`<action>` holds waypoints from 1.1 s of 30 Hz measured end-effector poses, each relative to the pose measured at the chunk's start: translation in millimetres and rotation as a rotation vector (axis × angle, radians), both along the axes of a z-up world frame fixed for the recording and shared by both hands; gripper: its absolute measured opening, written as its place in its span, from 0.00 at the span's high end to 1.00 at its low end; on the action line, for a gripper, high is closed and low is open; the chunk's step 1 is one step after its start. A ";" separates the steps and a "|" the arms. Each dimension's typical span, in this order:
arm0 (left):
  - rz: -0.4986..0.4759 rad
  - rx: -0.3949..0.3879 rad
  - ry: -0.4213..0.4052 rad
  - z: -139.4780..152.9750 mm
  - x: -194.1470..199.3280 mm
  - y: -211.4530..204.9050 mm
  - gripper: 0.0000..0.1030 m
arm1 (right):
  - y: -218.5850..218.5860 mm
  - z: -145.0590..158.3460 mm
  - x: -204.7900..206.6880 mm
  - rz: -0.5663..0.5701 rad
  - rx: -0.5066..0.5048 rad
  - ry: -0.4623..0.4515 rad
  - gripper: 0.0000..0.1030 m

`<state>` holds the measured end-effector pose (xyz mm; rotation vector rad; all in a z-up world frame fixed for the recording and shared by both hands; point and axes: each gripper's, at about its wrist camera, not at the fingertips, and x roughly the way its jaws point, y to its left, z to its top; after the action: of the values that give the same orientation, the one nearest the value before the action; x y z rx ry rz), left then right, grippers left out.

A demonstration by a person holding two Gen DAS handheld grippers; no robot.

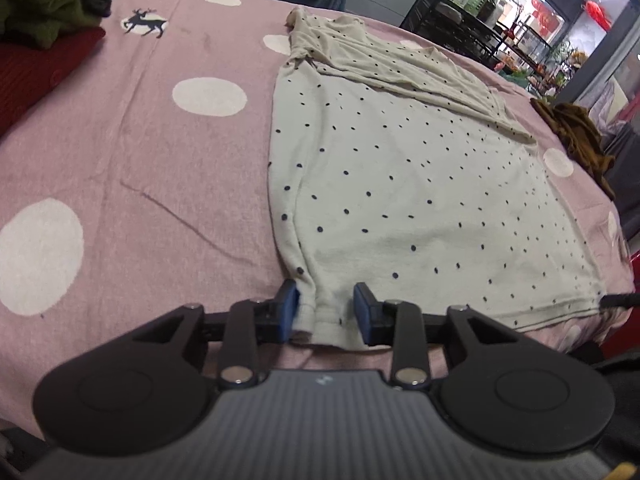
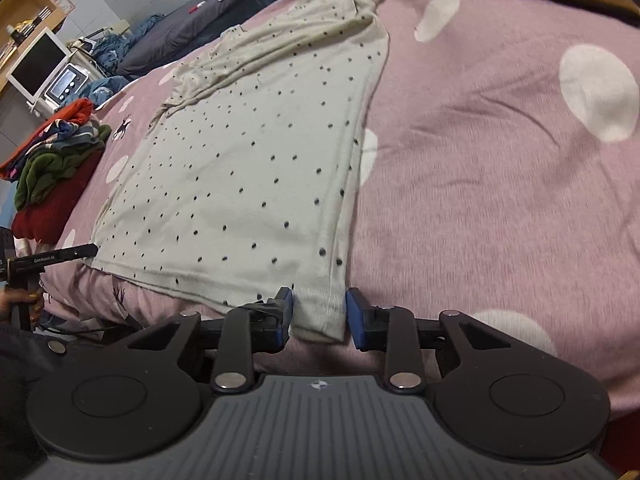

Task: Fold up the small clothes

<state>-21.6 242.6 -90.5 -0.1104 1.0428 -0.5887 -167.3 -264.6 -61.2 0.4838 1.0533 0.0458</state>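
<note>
Straddling the near hem of the shirt [image 1: 400, 184] at both corners. Left tongs [image 1: 326, 310] at the left corner: narrowed about halfway, hem cloth bunched between the blue pads, left pad against the fabric edge, right pad lying on the cloth, no clear squeeze visible. Right tongs [image 2: 319, 312] at the right corner: set a little wider, ribbed hem filling most of the gap, left pad touching the fabric, right pad just beside the shirt's side edge, not pressing.

Shirt pale with small dark dots, spread flat on the bed [image 1: 140, 152], hem toward the cameras, neck end away. Body smooth; upper part rumpled, with sleeve cloth folded in across the far end. Bed cover pink with large white spots and a small dark deer print.

Farther off, from the left wrist view: pile of clothes [image 1: 36, 8], green over red, at the far left edge of the bed; brown garment [image 1: 576, 132] crumpled at the far right edge, well apart from the shirt. Beyond the bed, rack [image 1: 452, 12] with bottles. From the right wrist view, monitor [image 2: 38, 62] past the pile.
</note>
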 end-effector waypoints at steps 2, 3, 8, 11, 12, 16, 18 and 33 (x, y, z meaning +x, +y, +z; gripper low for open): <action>-0.018 0.031 -0.013 1.7 -2.3 -6.0 0.69 | 2.0 -2.8 -0.7 -0.005 0.011 0.002 0.48; -0.039 0.054 -0.026 2.5 -4.1 -10.5 0.69 | 3.3 -3.7 0.0 -0.010 0.014 -0.001 0.48; -0.081 0.114 -0.063 4.5 -7.5 -17.7 0.78 | 9.3 -4.2 7.1 0.008 0.008 -0.013 0.54; -0.059 0.087 -0.027 4.7 -2.2 -12.1 0.92 | 6.3 -3.5 8.2 0.019 -0.011 0.000 0.80; -0.061 0.087 -0.027 5.7 -1.5 -12.4 0.93 | 4.3 -3.5 8.3 0.015 -0.002 0.004 0.83; -0.036 0.038 -0.070 15.2 6.0 -9.7 0.94 | 3.9 3.9 14.0 0.055 0.018 -0.005 0.89; -0.008 0.002 -0.092 24.1 18.6 -12.3 0.94 | -0.9 12.0 22.1 0.063 0.032 -0.038 0.90; 0.064 0.008 -0.261 57.4 263.4 -126.3 0.94 | -104.0 66.8 255.6 0.032 -0.054 -0.217 0.90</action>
<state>241.9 116.3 -33.1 -0.0574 0.7857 -0.5254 88.3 -368.6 5.5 0.4033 0.8477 0.0958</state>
